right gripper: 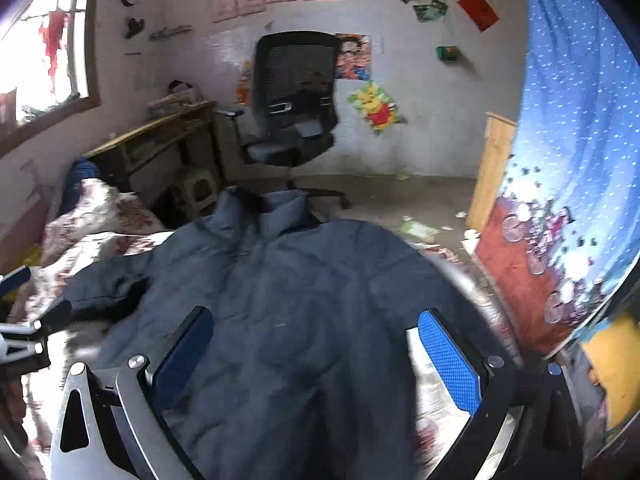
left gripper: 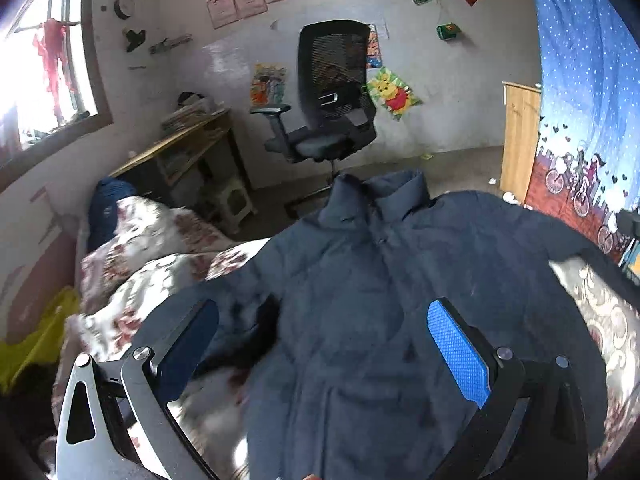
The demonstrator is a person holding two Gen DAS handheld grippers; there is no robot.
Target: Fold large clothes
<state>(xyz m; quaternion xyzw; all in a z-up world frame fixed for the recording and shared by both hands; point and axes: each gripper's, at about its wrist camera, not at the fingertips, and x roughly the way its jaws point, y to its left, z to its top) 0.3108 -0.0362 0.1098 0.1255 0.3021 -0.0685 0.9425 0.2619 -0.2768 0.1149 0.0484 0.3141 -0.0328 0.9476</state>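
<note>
Floral bed [left gripper: 132,280]: navy jacket [left gripper: 380,300] lies beneath both wide-apart jaws.

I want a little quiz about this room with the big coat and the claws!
1. True or false: the dark blue coat lies spread on the flowered blanket with its collar toward the office chair.
2. Is the left claw open or shut?
3. Which hangs at the far right: A a blue starry curtain, B a mirror, C a ladder?

Key
1. True.
2. Open, as is the right claw, gripping nothing.
3. A.
</note>
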